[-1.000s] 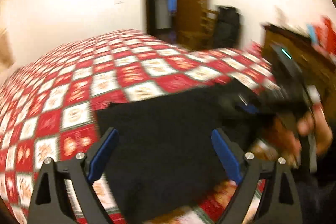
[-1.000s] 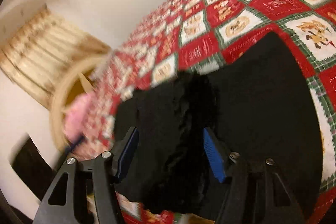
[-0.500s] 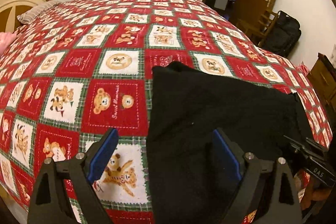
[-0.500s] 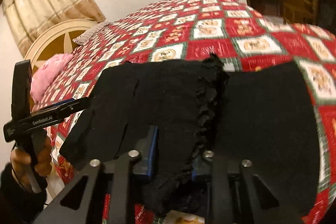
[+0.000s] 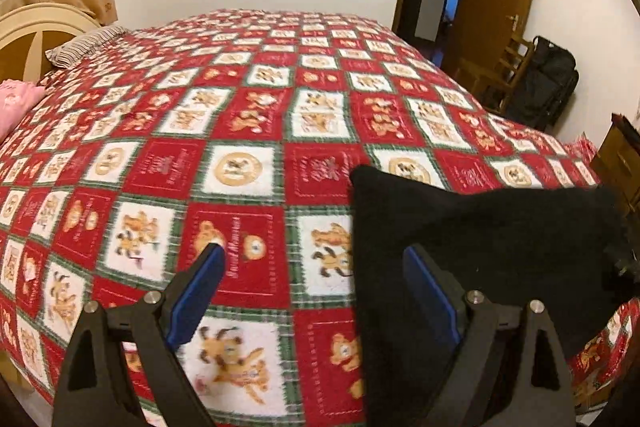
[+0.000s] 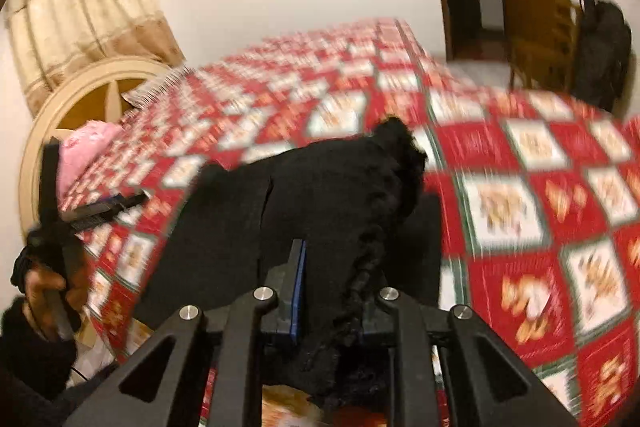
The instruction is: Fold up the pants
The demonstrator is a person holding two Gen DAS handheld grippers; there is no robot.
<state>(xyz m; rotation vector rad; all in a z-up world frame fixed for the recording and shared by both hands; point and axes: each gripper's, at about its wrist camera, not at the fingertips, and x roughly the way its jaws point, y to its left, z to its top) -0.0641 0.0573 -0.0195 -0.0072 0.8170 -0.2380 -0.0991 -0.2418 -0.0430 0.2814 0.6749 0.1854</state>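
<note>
Folding underway | pants (image 5: 480, 251) at bed (image 5: 248, 131) near edge, partly doubled | right gripper (image 6: 336, 291) clamped on ruffled hem | left gripper (image 5: 316, 291) spread, empty | final folds remaining

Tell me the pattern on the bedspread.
The bedspread is a red and white check with cartoon animal squares and green borders, clearest in the left wrist view.

Script lettering runs up a red square of the bedspread (image 5: 236, 243), just beside the bear print there, but blur keeps it from being read. A red paper emblem hangs on the brown door (image 5: 490, 7), its characters too small to read.
</note>
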